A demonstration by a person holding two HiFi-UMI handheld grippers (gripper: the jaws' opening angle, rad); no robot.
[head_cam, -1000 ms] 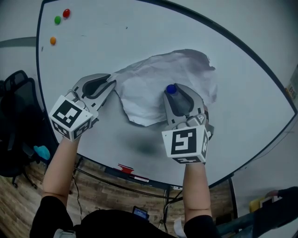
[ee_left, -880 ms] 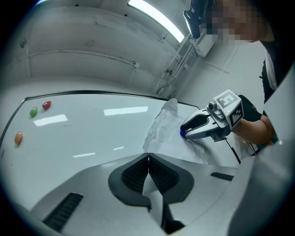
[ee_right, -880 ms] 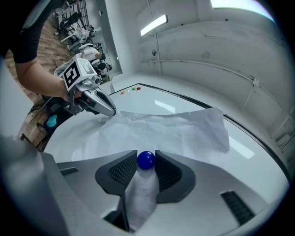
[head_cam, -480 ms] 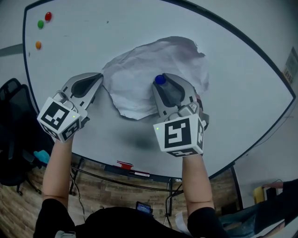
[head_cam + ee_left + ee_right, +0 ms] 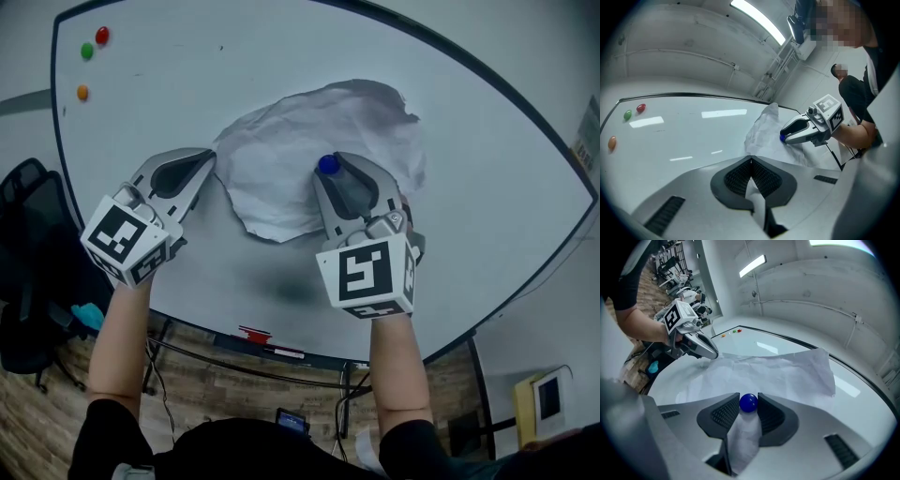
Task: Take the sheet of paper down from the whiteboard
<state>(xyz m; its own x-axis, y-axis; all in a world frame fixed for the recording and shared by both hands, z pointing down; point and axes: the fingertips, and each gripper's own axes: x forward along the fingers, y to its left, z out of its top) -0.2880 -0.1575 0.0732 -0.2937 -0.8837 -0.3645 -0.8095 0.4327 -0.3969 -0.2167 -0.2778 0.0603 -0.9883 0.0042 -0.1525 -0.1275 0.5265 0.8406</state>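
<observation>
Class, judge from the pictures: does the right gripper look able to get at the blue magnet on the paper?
Very likely yes: the blue magnet sits between the jaws of the right gripper, seemingly touched on both sides. Nothing covers it; the left gripper pinches the paper's left edge.

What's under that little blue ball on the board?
Crumpled paper lies right under the blue magnet. The whiteboard shows around the paper, but the part behind the magnet is covered, so it cannot be seen.

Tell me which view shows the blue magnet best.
Right gripper view: the blue magnet sits large between its jaws, against the paper. Head view shows it at the jaw tips; left gripper view, only a speck.
</observation>
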